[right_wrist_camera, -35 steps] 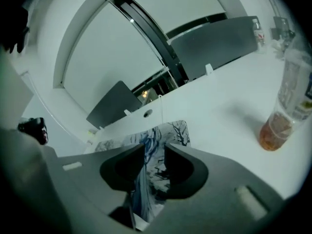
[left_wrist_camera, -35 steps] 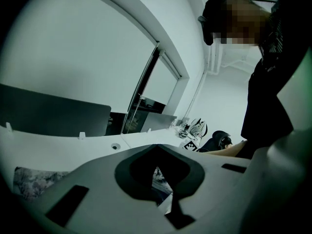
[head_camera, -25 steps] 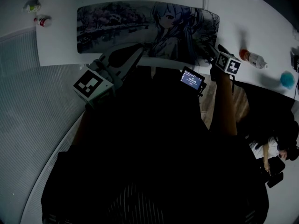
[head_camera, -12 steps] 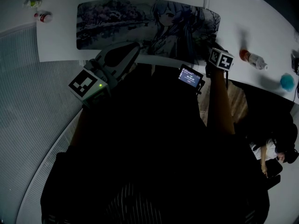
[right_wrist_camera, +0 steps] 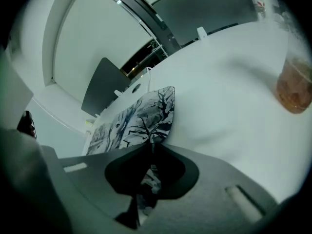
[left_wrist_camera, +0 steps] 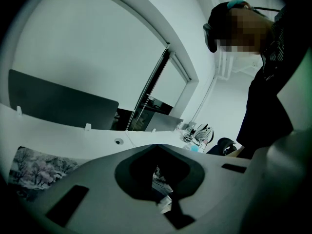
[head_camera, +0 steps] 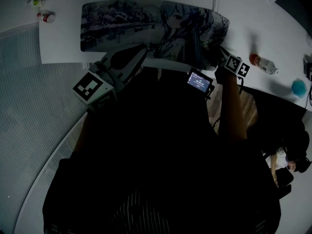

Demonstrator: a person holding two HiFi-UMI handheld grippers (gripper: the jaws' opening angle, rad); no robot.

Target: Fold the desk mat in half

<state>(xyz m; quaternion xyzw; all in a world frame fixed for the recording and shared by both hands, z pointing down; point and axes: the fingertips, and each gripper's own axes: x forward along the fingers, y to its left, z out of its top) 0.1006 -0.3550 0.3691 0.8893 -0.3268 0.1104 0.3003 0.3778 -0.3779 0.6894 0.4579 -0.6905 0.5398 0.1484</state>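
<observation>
White table (head_camera: 58, 43): desk mat (head_camera: 131, 23) flat across upper frame. We note right gripper (right_wrist_camera: 150, 149) just closed, clamping mat's right corner; left gripper (left_wrist_camera: 156, 147) clenched on mat's near edge.

I count one desk mat (head_camera: 146, 26), my two grippers (head_camera: 140, 51) (head_camera: 219, 53), three bottles (head_camera: 35, 2) (head_camera: 45, 17) (head_camera: 263, 64), and one blue round thing (head_camera: 299, 86) at right.
</observation>
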